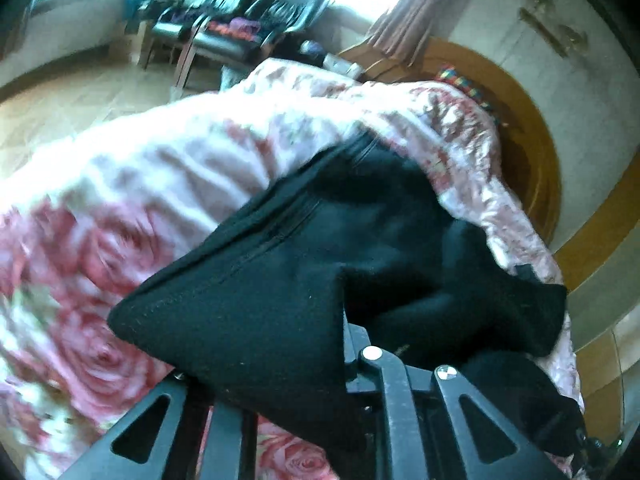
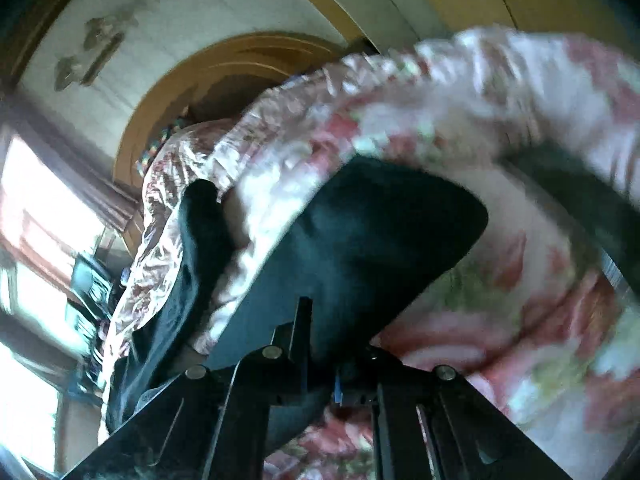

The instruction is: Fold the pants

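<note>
**Both tongs clamped on black pants over a rose-print bed**

The left tongs (image 1: 348, 344) are nearly closed on a fold of the black pants (image 1: 280, 280); the cloth drapes over the fingers and hides their tips. A corner of the fabric juts out to the left of these tongs, and a seam runs up and away ahead of them. The rest of the pants trails off to their right, over the bedspread (image 1: 120, 184) with pink roses.

The right tongs (image 2: 320, 344) are fully closed, with a flap of the pants (image 2: 380, 240) pinched between the fingers and spreading up and ahead of them. Another dark stretch of the pants lies off to their left, along the bedspread's (image 2: 500, 300) ruffled edge. Beyond both tongs stands a wooden headboard (image 1: 532, 128).
</note>
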The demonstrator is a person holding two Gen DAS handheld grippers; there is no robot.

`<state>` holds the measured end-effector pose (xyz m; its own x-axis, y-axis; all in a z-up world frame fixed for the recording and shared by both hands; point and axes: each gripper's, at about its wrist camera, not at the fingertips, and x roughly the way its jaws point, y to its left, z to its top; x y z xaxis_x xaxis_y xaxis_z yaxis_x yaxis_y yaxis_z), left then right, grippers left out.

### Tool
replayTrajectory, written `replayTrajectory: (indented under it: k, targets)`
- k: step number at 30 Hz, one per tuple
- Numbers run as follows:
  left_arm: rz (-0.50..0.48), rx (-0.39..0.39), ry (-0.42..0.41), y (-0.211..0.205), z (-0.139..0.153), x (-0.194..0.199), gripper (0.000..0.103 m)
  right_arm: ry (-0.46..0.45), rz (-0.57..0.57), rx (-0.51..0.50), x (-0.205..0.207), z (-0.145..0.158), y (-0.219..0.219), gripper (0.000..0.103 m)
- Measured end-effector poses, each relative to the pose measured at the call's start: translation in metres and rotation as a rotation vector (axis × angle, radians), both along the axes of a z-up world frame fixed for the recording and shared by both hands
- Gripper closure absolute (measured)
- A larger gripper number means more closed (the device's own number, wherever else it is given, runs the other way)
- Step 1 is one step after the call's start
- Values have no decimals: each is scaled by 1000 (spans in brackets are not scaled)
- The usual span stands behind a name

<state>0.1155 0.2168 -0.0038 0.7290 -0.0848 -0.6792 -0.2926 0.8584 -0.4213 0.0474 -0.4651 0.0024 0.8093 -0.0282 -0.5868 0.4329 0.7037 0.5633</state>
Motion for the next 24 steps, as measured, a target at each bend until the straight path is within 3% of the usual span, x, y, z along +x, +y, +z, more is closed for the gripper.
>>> replayTrajectory:
  k: [6,14,16,19,24]
  targets:
    - [-20,-43,-51,20,30,-32,91,3,43,-147,-9,34,12,95]
    - [20,-119,-65,56,49,-70,91,-58,30,-133,-47,58,13,95]
    - [22,-115,-50,62,49,-81,91,-36,33,-107,-58,51,13,95]
    - [6,-44,-14,63,40,-97,91,36,66,-104,-70,29,17,95]
    - [13,29,127,58,-11,-88,89,225,58,-124,-72,-21,20,90]
